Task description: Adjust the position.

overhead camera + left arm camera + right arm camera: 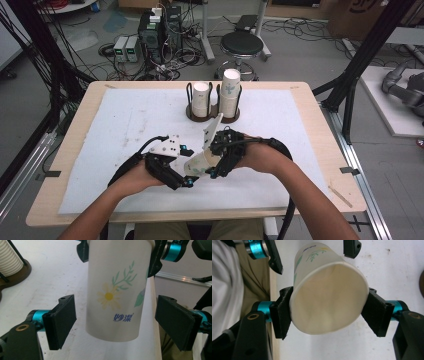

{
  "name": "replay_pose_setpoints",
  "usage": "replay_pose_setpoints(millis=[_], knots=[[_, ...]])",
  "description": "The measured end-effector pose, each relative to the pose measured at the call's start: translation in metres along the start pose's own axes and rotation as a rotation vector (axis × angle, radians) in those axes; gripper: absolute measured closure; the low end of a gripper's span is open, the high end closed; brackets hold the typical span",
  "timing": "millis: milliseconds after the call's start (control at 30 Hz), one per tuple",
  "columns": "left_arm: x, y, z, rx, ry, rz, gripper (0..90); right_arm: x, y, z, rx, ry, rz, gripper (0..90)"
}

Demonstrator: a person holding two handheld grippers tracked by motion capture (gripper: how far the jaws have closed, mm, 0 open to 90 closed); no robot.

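Note:
A white paper cup printed with a daisy and blue lettering hangs tilted over the white mat, near the table's front. My right gripper is shut on it just below the rim. In the right gripper view its pads squeeze the cup into an oval, mouth toward the camera. My left gripper stands open around the cup's base. In the left gripper view both pads sit clear of the cup, with a gap on each side.
A dark wire holder at the back middle of the mat carries two stacks of paper cups. The wooden table edge frames the mat. A stool and computer gear stand on the floor beyond.

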State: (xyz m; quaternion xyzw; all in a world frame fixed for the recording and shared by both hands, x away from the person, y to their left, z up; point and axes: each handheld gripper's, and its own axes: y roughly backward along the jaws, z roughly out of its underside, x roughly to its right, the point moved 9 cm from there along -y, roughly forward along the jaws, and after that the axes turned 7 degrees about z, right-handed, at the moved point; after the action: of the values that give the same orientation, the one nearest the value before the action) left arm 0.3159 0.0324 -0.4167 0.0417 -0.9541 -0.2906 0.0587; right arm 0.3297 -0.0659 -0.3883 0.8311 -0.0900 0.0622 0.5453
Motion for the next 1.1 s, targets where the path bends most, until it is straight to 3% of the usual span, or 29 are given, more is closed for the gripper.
replay_pose_setpoints(millis=[367, 767, 933, 1100], knots=[[0.000, -0.011, 0.002, -0.054, 0.014, 0.017, 21.8, -0.003, -0.005, -0.009, -0.072, 0.040, -0.007, 30.9], [0.002, -0.015, 0.004, -0.071, 0.011, 0.049, 33.4, -0.007, -0.009, -0.011, -0.097, 0.058, -0.023, 30.9], [0.001, -0.016, 0.006, -0.087, -0.001, 0.057, 34.1, -0.008, -0.010, -0.012, -0.100, 0.062, -0.033, 30.8], [0.002, -0.017, 0.006, -0.055, 0.012, 0.062, 34.7, -0.007, -0.010, -0.011, -0.105, 0.054, -0.033, 30.1]])
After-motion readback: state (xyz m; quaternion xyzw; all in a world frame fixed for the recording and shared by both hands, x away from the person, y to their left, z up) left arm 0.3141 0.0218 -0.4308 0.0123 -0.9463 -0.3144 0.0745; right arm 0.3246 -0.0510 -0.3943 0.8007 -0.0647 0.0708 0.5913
